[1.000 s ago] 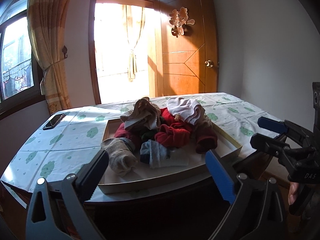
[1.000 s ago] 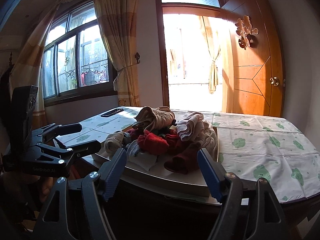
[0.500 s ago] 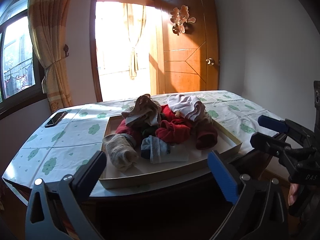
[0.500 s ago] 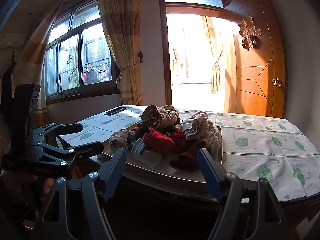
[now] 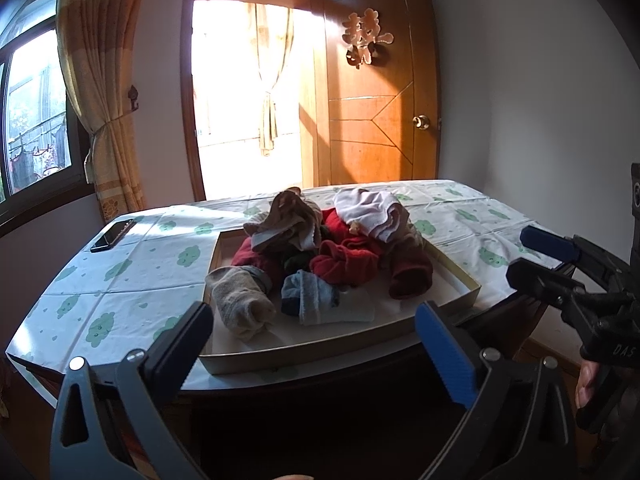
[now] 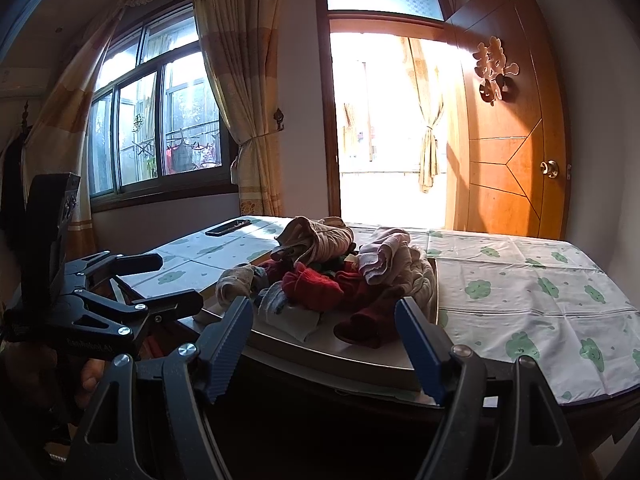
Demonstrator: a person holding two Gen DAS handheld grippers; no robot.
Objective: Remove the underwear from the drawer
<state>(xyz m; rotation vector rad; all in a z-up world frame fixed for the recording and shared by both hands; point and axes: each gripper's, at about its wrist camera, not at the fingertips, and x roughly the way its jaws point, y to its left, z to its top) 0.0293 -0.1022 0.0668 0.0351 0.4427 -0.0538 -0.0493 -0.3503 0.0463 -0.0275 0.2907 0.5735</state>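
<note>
Underwear (image 5: pixel 332 256), a soft crumpled heap of knits and cotton, fills the shallow cardboard drawer (image 5: pixel 320 354); left gripper (image 5: pixel 316 340) and right gripper (image 6: pixel 324 332) both gape wide, empty.

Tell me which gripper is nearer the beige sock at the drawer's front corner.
Left. The left gripper hangs open just before the beige sock; the right gripper, also open, faces the drawer nearer its other front corner, by a dark red piece.

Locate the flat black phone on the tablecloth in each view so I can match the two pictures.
Left wrist view: the flat black phone lies at the table's far left corner, left of the shallow cardboard tray.
Right wrist view: phone at the table's far edge, below the window.
Shared landmark: the wooden door's brass knob.
</note>
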